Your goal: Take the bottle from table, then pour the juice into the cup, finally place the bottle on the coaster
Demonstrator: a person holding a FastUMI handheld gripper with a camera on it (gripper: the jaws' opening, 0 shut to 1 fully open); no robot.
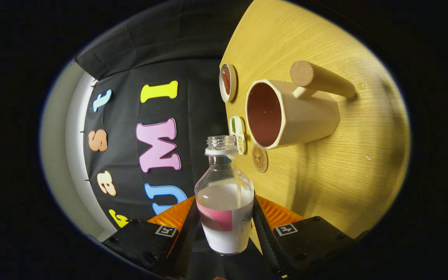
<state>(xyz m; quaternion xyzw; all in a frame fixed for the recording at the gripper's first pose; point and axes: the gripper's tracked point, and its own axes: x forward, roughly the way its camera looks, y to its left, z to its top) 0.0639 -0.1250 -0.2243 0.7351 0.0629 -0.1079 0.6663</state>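
— Nearest the lens, what have we got?

— Two fingers of the hand-held gripper (226, 227), closed narrow on the bottle (224, 198). Both press on its lower body, one on each flank, at the band with the pink and white label.

— Is the bottle capped?

— No, the threaded neck is open. The bottle is clear, with a pale liquid filling the lower part; the shoulder and neck are empty. Its mouth points away from the camera, toward 12 o'clock.

— And the cup?

— The cup (286, 114) is beyond the fingers, at about 1 o'clock from the bottle's mouth and apart from it. It is cream-coloured with a reddish-brown inside, and a round wooden handle (319, 77) juts from its side. The whole view is rolled, so the counter (348, 163) runs like a wall on that side, and the cup's opening faces toward the bottle.

— The coaster?

— A small round coaster (259, 158) lies flat on the counter, close to the cup's rim at its 7 o'clock. It is bare.

— Anything else there?

— A little white tray (238, 134) with green and yellowish bits, just beside the cup's rim, and a round dish (227, 82) with something reddish at the cup's 10 o'clock.
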